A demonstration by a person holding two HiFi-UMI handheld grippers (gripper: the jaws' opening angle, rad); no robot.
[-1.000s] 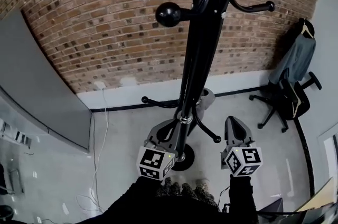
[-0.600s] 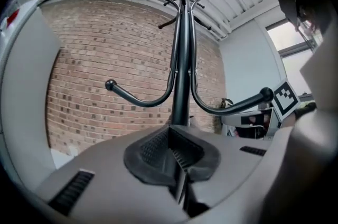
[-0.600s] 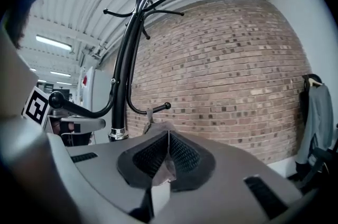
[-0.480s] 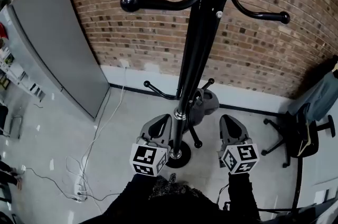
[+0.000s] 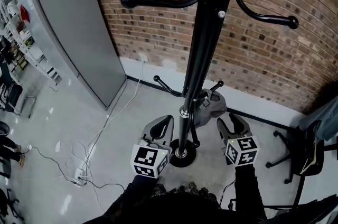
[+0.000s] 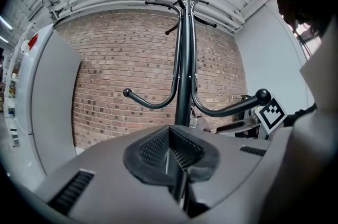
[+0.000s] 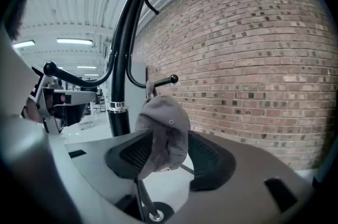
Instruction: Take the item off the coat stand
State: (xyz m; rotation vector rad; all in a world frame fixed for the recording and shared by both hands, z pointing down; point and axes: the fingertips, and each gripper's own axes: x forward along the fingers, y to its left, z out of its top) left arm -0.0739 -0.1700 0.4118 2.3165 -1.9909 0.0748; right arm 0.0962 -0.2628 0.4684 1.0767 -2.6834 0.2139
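A black coat stand (image 5: 203,59) rises in front of a brick wall. A grey cap (image 5: 210,106) hangs on one of its low hooks, right of the pole. My right gripper (image 5: 231,121) is just below and right of the cap, its jaws opening. In the right gripper view the cap (image 7: 162,130) hangs in line with the gap of the right gripper (image 7: 166,146), and the pads do not press on it. My left gripper (image 5: 165,122) sits left of the pole, shut and empty. The left gripper (image 6: 169,136) faces the stand (image 6: 183,70).
A tall grey panel (image 5: 79,33) leans against the wall at left, with shelving (image 5: 21,43) beyond it. White cables and a power strip (image 5: 79,178) lie on the floor. The stand's round base (image 5: 182,154) sits between my grippers. An office chair (image 5: 301,149) stands at right.
The right gripper's jaws have gone from shut to apart. The head view has swung left, showing more of the grey panel. Both grippers sit nearer the cap.
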